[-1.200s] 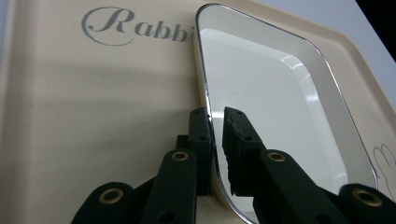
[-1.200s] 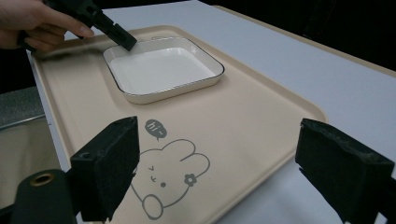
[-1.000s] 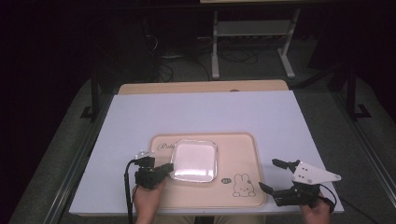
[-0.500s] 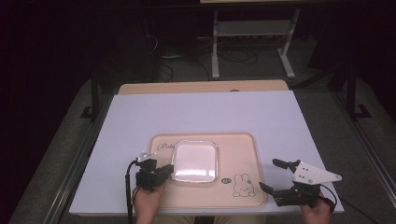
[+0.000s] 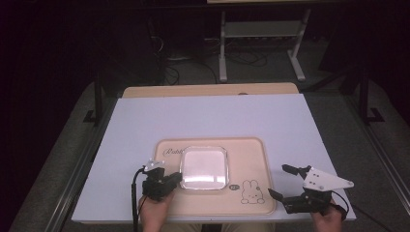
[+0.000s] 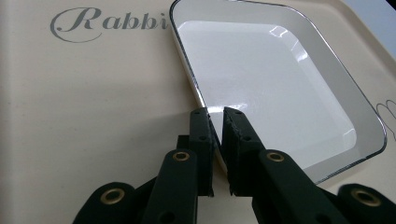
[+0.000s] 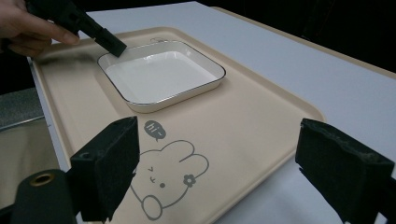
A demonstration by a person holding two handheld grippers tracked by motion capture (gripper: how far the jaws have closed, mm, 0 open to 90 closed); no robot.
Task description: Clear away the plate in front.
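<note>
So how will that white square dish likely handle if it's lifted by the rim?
The white dish looks glazed and glossy, so probably stiff, slippery and chippable. The left gripper pinches only one rim edge, so it would likely tilt when lifted. Its flat, shallow form on the tray suggests it slides rather than tips.

Looks like a lab or test room set up for recording, not anybody's home. The table (image 5: 145,121) is covered with a plain white sheet and stands alone on grey carpet (image 5: 63,145), with the room around it kept dark. Behind it there's a white metal stand (image 5: 261,43) with loose cables (image 5: 241,58) trailing on the floor. The only homey bit is a beige rabbit-print tray (image 5: 251,159) with a white square dish (image 5: 204,167) on it, laid out like a prop.
</note>
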